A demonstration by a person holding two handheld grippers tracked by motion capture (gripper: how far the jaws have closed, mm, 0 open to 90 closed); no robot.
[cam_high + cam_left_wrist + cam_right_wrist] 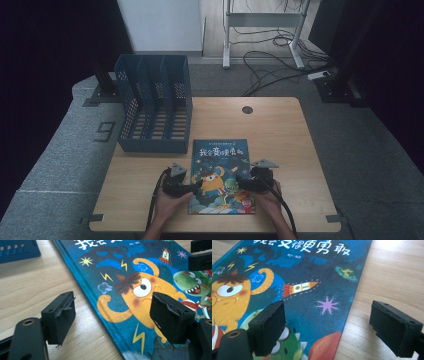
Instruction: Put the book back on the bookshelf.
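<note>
Both grippers are released: the left gripper (192,186) and right gripper (243,184) each straddle a book (220,165) edge, likely to lift it.

Left gripper (192,187): black body, topped by a grey three-cornered plate.
Right gripper (241,184): black, same grey plate.
Pads (62,315): black, blocky, frayed edges, screw holes seen.
Cables: black, trailed from each gripper.
Forearms: no sleeves seen.

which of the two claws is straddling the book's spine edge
The left claw: its open jaws sit either side of the book's spine edge, near the orange monster. The right claw straddles the opposite edge.
</note>
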